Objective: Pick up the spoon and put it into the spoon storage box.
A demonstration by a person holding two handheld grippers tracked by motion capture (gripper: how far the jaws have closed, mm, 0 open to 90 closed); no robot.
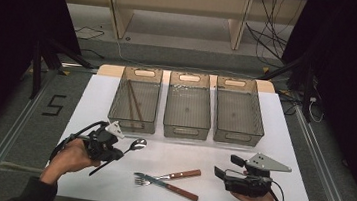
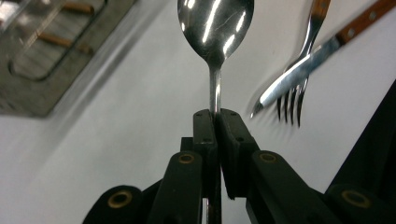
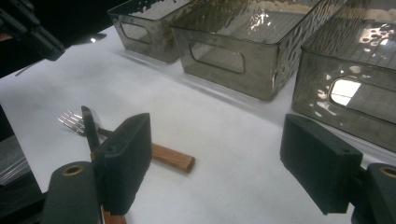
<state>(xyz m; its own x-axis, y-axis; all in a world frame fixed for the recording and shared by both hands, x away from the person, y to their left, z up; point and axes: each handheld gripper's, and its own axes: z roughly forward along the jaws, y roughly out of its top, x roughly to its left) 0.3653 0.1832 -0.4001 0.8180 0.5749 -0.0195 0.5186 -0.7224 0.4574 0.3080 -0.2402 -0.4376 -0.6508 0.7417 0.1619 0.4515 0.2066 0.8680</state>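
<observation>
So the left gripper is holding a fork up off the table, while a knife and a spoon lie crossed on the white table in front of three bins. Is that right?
Not quite. The left gripper holds the spoon, clamped by its handle, as the left gripper view shows. The fork and the knife lie crossed on the white table in front of the three bins.

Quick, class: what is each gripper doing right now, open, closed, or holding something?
Left gripper: closed on the spoon, gripping its handle just below the bowl.
Right gripper: open, jaws wide apart, holding nothing.
</observation>
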